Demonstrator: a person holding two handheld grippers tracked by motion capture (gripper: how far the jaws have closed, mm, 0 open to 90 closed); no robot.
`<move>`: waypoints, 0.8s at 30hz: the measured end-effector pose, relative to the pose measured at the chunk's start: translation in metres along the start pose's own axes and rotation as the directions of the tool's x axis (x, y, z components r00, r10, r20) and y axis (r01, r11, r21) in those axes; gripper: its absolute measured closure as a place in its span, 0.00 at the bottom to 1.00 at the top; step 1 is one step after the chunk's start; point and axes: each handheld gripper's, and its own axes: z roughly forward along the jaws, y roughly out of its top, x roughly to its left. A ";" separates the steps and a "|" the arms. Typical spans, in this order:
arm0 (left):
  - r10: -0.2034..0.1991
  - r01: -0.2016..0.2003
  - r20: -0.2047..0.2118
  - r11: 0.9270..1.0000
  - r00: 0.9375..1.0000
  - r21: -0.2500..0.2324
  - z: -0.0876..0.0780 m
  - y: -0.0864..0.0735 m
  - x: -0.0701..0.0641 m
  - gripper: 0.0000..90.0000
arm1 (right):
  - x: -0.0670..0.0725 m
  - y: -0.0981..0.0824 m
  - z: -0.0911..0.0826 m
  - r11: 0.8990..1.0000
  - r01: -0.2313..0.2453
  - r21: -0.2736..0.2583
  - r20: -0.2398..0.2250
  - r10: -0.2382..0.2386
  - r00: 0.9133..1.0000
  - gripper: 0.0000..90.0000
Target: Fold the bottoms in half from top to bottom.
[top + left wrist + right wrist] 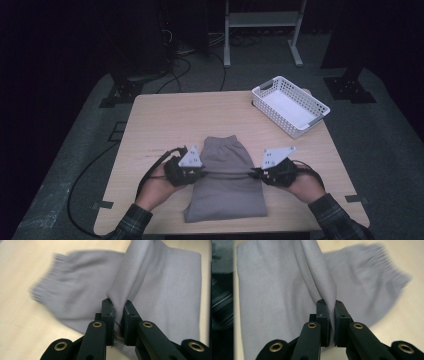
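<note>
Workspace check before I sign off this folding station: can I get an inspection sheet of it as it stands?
Surface: wooden table, bare around the work.
Job's things: grey shorts lying flat, side edges pinched up.
Clutter: white basket, empty, at far right corner.
Grippers: left gripper and right gripper each shut on a fold of the shorts.
Cables: black cable trails off the table's left side.
Surroundings: dark room, metal frame behind the table.
</note>
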 end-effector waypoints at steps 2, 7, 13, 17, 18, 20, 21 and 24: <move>-0.020 0.019 -0.023 1.000 1.000 -0.017 -0.003 0.009 0.019 0.92 | -0.012 0.009 -0.001 1.000 0.001 -0.009 0.021 -0.001 1.000 0.93; -0.052 0.050 -0.047 0.998 0.998 -0.027 0.001 0.015 0.042 0.92 | -0.034 0.023 0.002 1.000 -0.007 -0.011 0.046 0.008 0.999 0.93; -0.112 0.110 -0.078 0.994 0.991 -0.029 0.022 0.015 0.077 0.92 | -0.075 0.032 0.019 0.997 -0.081 -0.004 0.078 0.081 0.994 0.93; -0.145 0.144 -0.087 0.989 0.986 -0.015 0.034 0.012 0.092 0.91 | -0.092 0.033 0.033 0.992 -0.124 -0.002 0.083 0.124 0.989 0.93; -0.145 0.144 -0.087 0.989 0.986 -0.015 0.034 0.012 0.092 0.91 | -0.092 0.033 0.033 0.992 -0.124 -0.002 0.083 0.124 0.989 0.93; -0.183 0.186 -0.088 0.982 0.979 0.024 0.049 0.006 0.104 0.90 | -0.104 0.029 0.051 0.987 -0.159 0.024 0.075 0.157 0.985 0.92; -0.195 0.198 -0.086 0.980 0.977 0.034 0.054 0.003 0.107 0.90 | -0.108 0.027 0.057 0.986 -0.166 0.031 0.072 0.164 0.984 0.92; -0.223 0.227 -0.080 0.973 0.971 0.045 0.067 -0.004 0.114 0.90 | -0.118 0.019 0.075 0.977 -0.209 0.053 0.065 0.205 0.977 0.92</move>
